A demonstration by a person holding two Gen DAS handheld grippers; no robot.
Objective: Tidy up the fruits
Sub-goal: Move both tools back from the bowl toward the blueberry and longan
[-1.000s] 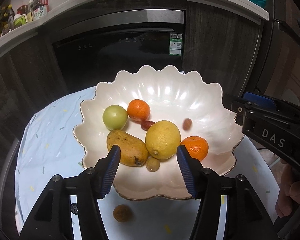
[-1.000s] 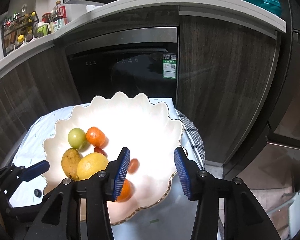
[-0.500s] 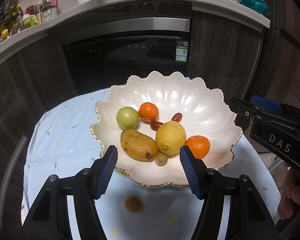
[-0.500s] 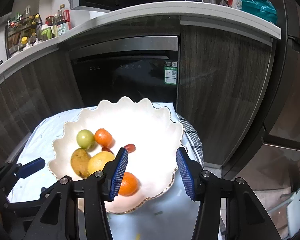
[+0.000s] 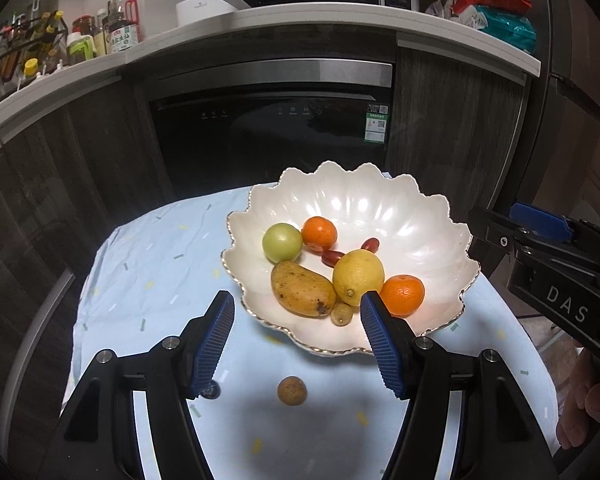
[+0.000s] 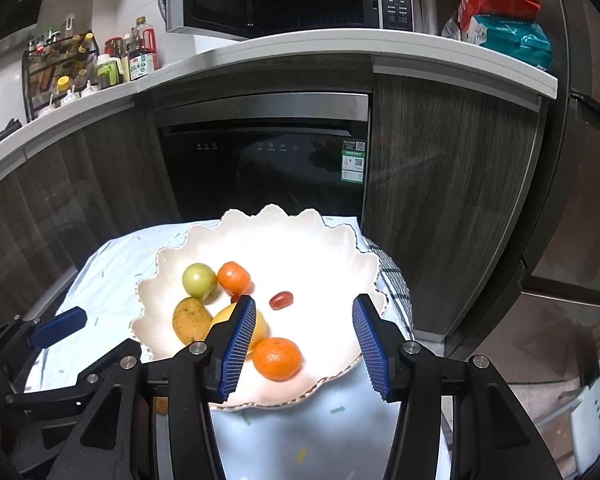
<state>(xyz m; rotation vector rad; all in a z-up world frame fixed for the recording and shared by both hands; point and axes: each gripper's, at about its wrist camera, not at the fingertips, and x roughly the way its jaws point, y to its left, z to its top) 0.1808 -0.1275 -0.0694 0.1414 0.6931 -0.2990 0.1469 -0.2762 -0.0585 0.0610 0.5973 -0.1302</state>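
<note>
- I had the left gripper (image 5: 298, 336) above the near part of the table; its jaws had just been opening and stood apart, with nothing between the blue pads.
- My right gripper (image 6: 304, 338) also stood with its jaws apart and empty, over the near right part of the bowl.
- The white scalloped bowl (image 5: 400, 208) sat on the pale blue tablecloth (image 5: 148, 264), toward 1 o'clock from the left gripper.
- Inside the bowl, at the middle, lay the lemon (image 5: 358, 277), touching the mango (image 5: 302, 289) at its 9 o'clock.
- One mandarin (image 5: 402, 295) was at 4 o'clock of the lemon, touching it; a second mandarin (image 5: 319, 233) lay at 11 o'clock.
- The green fruit (image 5: 282, 242), perhaps a tomato, was just beside the second mandarin.
- Two small red fruits (image 5: 370, 244) lay behind the lemon; I could not tell what they were.
- A small brownish fruit (image 5: 342, 313) lay under the lemon and the mango, at 6 o'clock.
- One brown round fruit (image 5: 292, 390) was outside the bowl, on the cloth, between the left fingers.
</note>
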